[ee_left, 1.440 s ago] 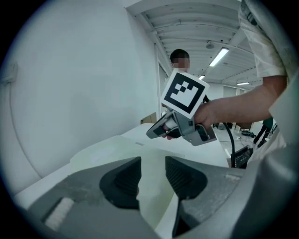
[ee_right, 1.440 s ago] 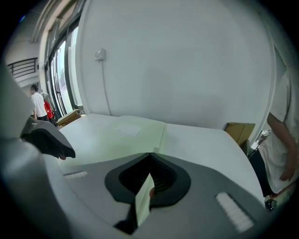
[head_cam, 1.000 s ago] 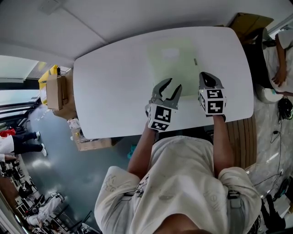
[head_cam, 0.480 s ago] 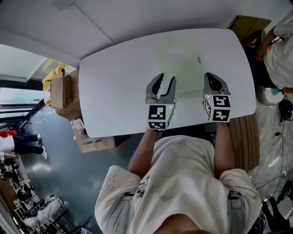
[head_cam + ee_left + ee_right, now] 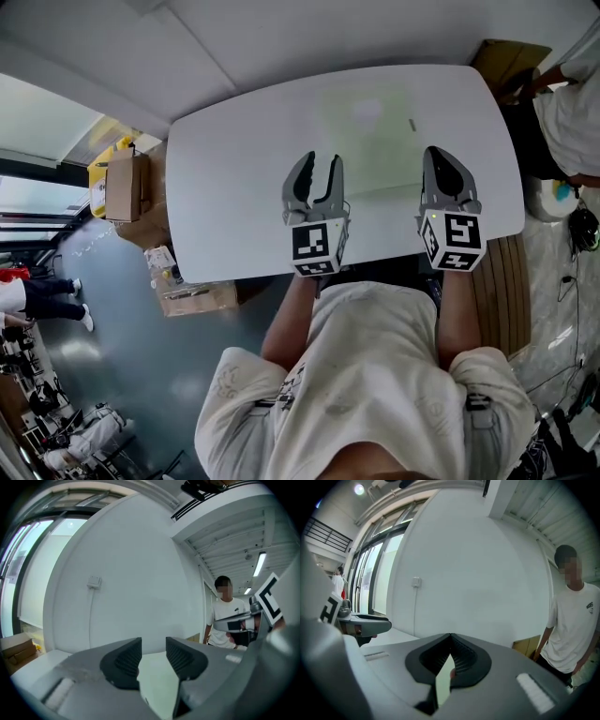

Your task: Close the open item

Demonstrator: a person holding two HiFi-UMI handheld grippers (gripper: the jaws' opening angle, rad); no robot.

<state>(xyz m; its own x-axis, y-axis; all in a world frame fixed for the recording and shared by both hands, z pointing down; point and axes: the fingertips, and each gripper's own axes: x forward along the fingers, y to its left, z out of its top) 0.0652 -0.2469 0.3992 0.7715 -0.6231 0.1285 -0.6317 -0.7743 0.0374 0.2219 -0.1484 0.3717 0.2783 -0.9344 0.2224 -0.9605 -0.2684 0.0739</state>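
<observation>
Beyond left gripper (image 5: 319,165), right gripper (image 5: 437,156), green sheet (image 5: 371,141)

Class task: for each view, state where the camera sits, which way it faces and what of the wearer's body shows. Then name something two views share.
Head view: on the head, looking steeply down at the white table; shows torso, forearms, left gripper and right gripper.
Left gripper view: rides that gripper, faces level toward a white wall; shows its fingers, apart.
Right gripper view: rides that gripper, faces the wall too; fingers together.
Shared: both gripper views show a bystander in a white T-shirt.
</observation>
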